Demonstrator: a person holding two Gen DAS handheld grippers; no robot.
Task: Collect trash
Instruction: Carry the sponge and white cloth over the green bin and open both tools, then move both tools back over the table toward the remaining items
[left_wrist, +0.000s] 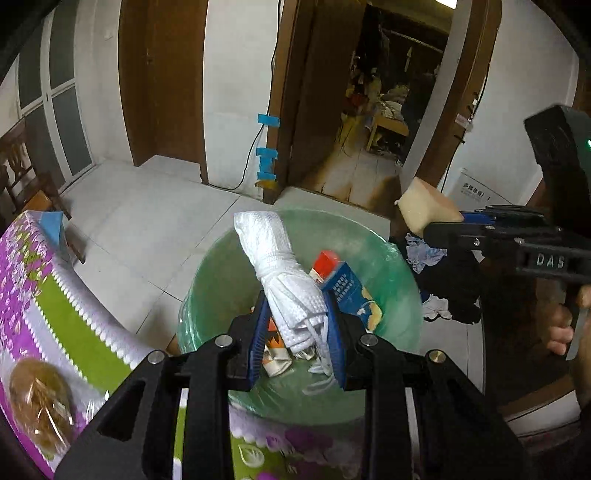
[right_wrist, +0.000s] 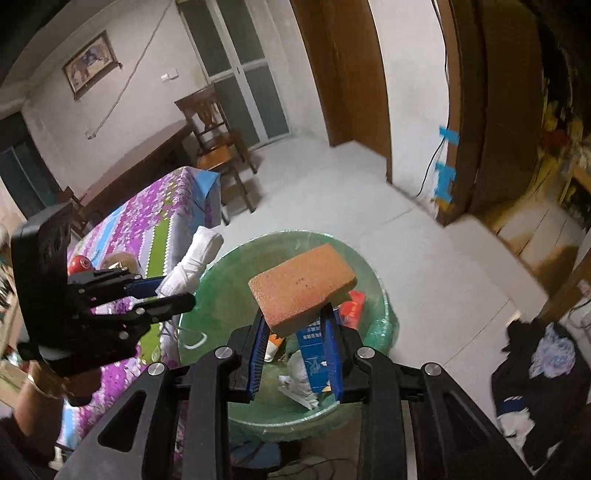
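- Blue ribbed pads line the black fingers of the left hand-held gripper (left_wrist: 297, 328), which are closed on a white waffle-textured cloth bundle (left_wrist: 280, 266), knotted at its middle, with thin cords dangling below.
- The bundle hangs over the mouth of a round bin lined with a translucent green plastic bag (left_wrist: 388, 254); the bin stands on the floor just beside the table.
- Inside the bin lie a blue and white carton with a red top (left_wrist: 341, 282) and crumpled white scraps.
- The right hand-held gripper (right_wrist: 297, 328) is clamped on a rectangular sponge block (right_wrist: 301, 284), coarse orange on top with a pale foam underside, held tilted above the same bin.
- Only the left wrist view shows the sponge's cream foam side (left_wrist: 424, 206) and the person's fingers (left_wrist: 559, 328) on the right tool's handle.
- Only the right wrist view shows a red round object (right_wrist: 79, 263) on the table, partly hidden by the left tool, and a bangle on the wrist (right_wrist: 40, 384) below it.
- A glossy cloth with purple flowers and green and blue stripes covers the table (left_wrist: 74, 332); a brown bun in clear wrap (left_wrist: 40, 398) lies on it.
- The floor (left_wrist: 147, 221) is pale large tile; dark and white clothing (right_wrist: 543, 369) lies heaped on it to the right of the bin.
- Farther off stand a wooden chair (right_wrist: 218, 147), brown door frames, a wall cable fixed with blue tape (left_wrist: 266, 155), a framed picture (right_wrist: 90, 62), and an open doorway onto a cluttered room (left_wrist: 388, 103).
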